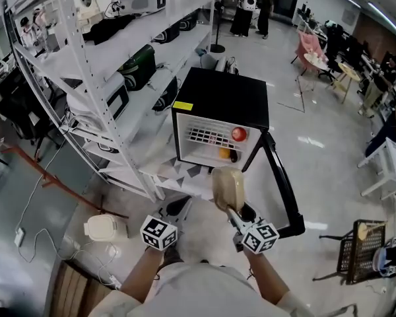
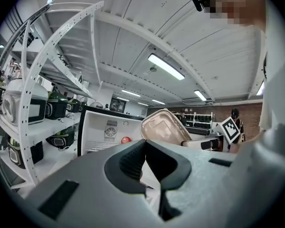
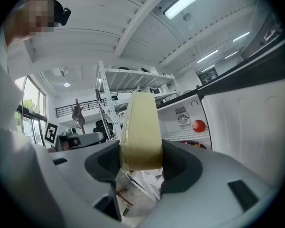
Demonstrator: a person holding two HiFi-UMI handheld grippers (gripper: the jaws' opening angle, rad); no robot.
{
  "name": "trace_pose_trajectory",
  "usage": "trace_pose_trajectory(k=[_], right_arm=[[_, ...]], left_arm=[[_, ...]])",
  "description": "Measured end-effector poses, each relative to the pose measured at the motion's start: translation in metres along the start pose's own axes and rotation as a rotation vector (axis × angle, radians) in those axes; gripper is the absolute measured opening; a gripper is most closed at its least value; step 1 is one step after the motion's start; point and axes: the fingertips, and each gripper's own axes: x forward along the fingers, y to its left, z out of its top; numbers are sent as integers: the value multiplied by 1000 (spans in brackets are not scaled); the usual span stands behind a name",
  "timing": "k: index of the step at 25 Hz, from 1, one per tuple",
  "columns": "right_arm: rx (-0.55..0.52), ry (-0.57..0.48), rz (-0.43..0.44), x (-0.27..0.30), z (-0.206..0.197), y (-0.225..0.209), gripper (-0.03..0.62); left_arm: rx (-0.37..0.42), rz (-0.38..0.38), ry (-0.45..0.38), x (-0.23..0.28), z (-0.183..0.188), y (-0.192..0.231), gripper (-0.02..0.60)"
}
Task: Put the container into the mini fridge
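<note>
The black mini fridge stands on the floor with its door swung open to the right. A red ball lies on its wire shelf, and something orange sits below. My right gripper is shut on the beige lidded container, held on edge just in front of the opening. In the right gripper view the container stands between the jaws, with the fridge interior beyond. My left gripper is beside it on the left, shut and empty.
A white metal rack with cookers and bags runs along the left, close to the fridge. A white appliance sits on the floor at lower left. A black wire basket stands at the right. People stand far behind.
</note>
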Motion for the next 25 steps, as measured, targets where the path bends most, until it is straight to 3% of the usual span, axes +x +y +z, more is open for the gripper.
trace_pose_trajectory(k=[18, 25], right_arm=[[27, 1, -195, 113, 2, -22, 230], [74, 7, -270, 134, -2, -31, 230]], left_arm=[[-23, -166, 51, 53, 10, 130, 5], [-33, -257, 85, 65, 6, 155, 5]])
